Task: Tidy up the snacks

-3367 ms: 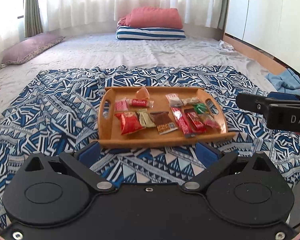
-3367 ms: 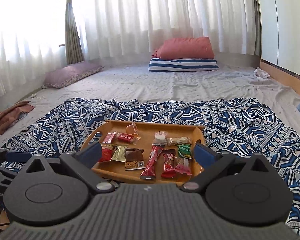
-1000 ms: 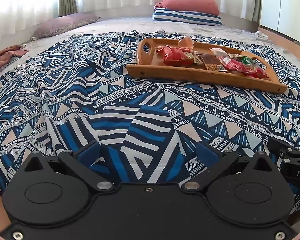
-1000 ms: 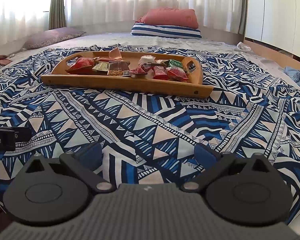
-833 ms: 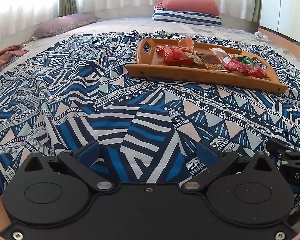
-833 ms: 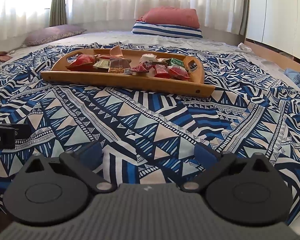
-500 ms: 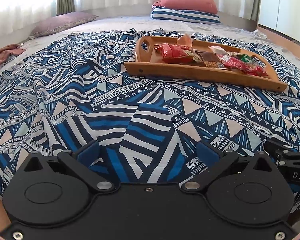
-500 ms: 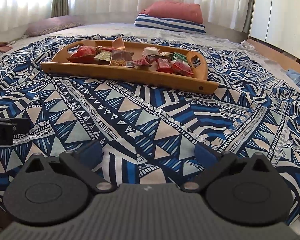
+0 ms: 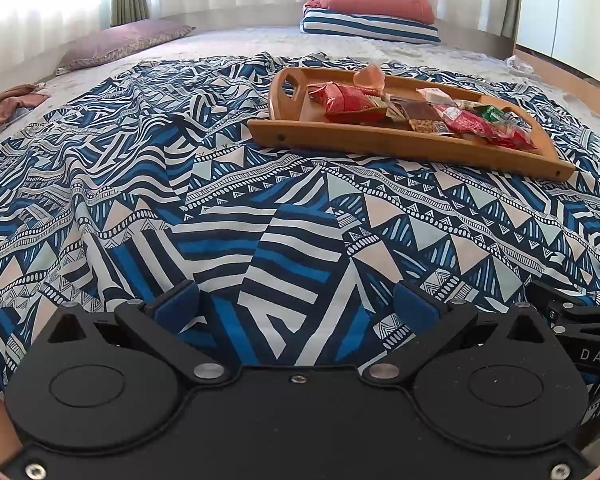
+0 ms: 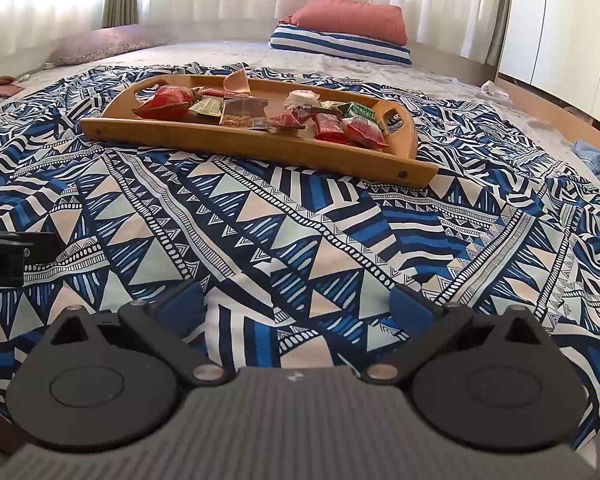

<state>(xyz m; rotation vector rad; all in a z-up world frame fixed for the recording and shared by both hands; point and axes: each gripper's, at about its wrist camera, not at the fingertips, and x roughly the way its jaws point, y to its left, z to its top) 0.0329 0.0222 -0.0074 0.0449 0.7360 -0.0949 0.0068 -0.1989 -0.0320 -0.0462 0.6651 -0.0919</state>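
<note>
A wooden tray with handle cut-outs lies on a blue patterned cloth. It holds several snack packets: a large red bag, a brown packet, red bars and a green packet. The tray also shows in the right wrist view, with the red bag at its left. My left gripper is open and empty, low over the cloth, well short of the tray. My right gripper is open and empty too, likewise near the cloth.
A red pillow on a striped pillow lies at the far end by the curtains. A purple pillow lies far left. White cupboards and a wooden edge stand at the right. Blue cloth lies right.
Both grippers came down from a high view of the tray to just above the cloth. In the last second they edged slightly closer to the tray. The jaws stayed open.
</note>
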